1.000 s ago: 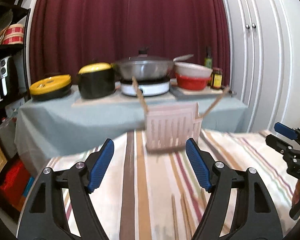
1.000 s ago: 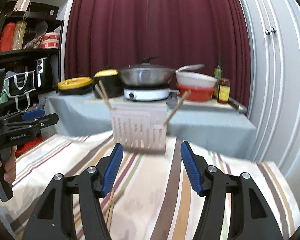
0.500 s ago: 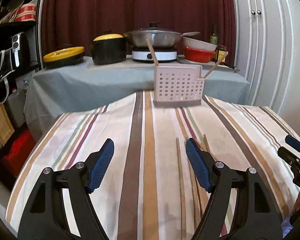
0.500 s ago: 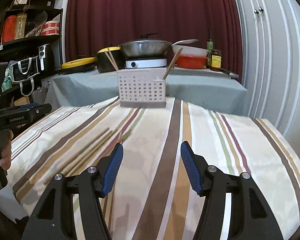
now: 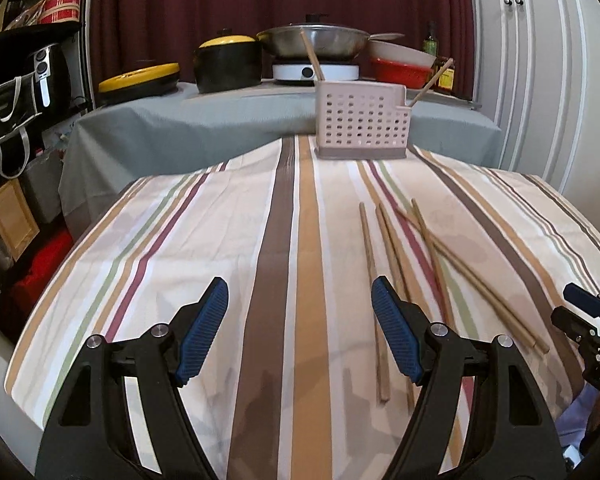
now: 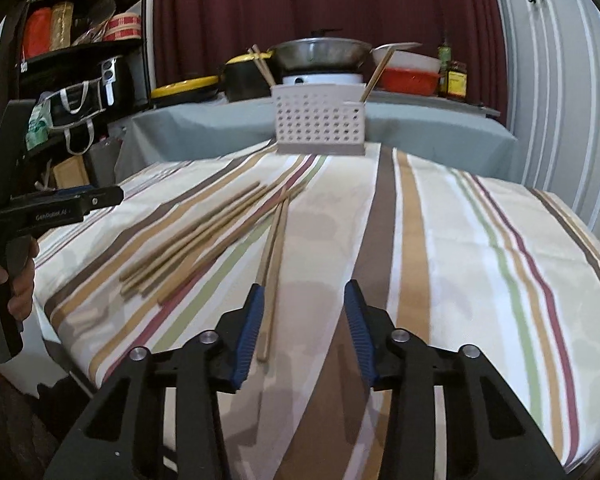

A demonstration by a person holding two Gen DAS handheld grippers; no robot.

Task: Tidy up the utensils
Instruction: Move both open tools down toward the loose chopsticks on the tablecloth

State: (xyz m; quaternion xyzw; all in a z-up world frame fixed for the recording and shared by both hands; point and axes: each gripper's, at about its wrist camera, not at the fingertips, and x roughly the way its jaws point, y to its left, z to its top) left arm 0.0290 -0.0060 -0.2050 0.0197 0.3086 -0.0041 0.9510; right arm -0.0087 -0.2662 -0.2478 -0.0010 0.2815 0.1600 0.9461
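Several wooden chopsticks [image 5: 396,256] lie loose on the striped tablecloth [image 5: 220,240], fanned out right of centre. At the table's far edge stands a white perforated utensil holder [image 5: 362,126] with a few chopsticks sticking up from it. My left gripper [image 5: 300,332] hangs open above the cloth, its right finger just left of the nearest sticks. In the right wrist view the same chopsticks [image 6: 204,236] and holder [image 6: 319,124] show. My right gripper [image 6: 305,320] is open too, and one chopstick [image 6: 271,280] runs along its left finger.
Behind the table a grey-covered counter [image 5: 220,120] carries a wok, a black pot with a yellow lid, bowls and bottles. Black shelves [image 6: 80,60] with bags stand at the left, white cupboard doors [image 5: 540,60] at the right. A hand [image 6: 18,280] holds the left gripper.
Both grippers have pulled back from the holder and tilted down toward the table. The loose chopsticks have come into full view near them. Both stay open.
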